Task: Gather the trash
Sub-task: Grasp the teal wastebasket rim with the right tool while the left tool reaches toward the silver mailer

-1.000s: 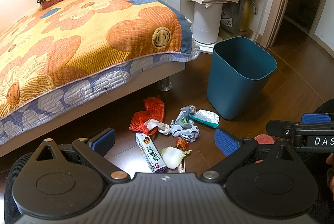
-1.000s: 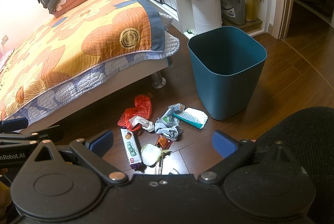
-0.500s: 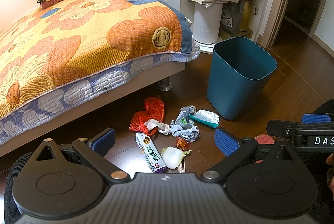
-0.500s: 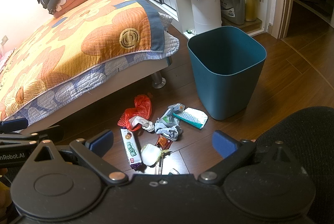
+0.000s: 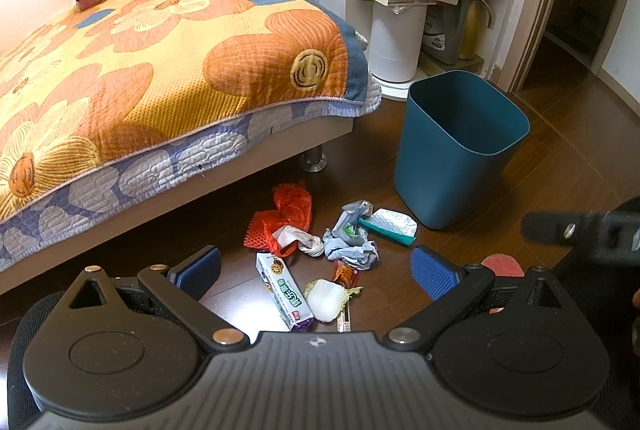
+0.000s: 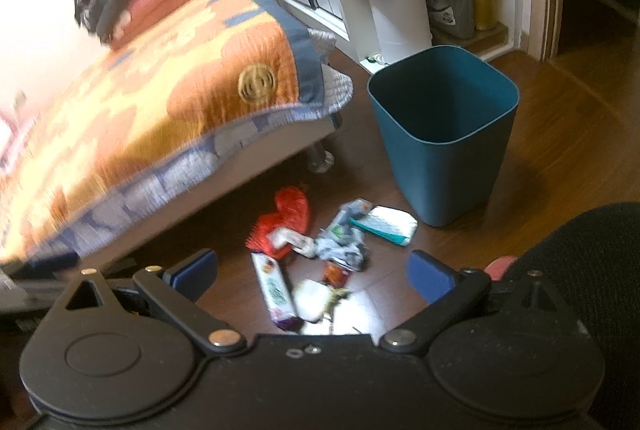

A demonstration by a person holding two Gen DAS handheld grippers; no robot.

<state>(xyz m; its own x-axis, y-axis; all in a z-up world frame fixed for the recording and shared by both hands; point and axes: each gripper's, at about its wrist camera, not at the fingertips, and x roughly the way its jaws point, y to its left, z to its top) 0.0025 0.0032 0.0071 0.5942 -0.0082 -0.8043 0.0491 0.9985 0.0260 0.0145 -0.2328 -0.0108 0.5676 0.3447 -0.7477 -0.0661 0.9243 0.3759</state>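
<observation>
Flanking the floor trash: bed and blue bin.

Floor open above trash pile; bin right, bed left.

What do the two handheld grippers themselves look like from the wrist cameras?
Both match: the left gripper and right gripper have matte black bodies with round discs, silver pivot screws, angled black linkage arms and blue ribbed finger pads. The left body is ridged grey.
</observation>
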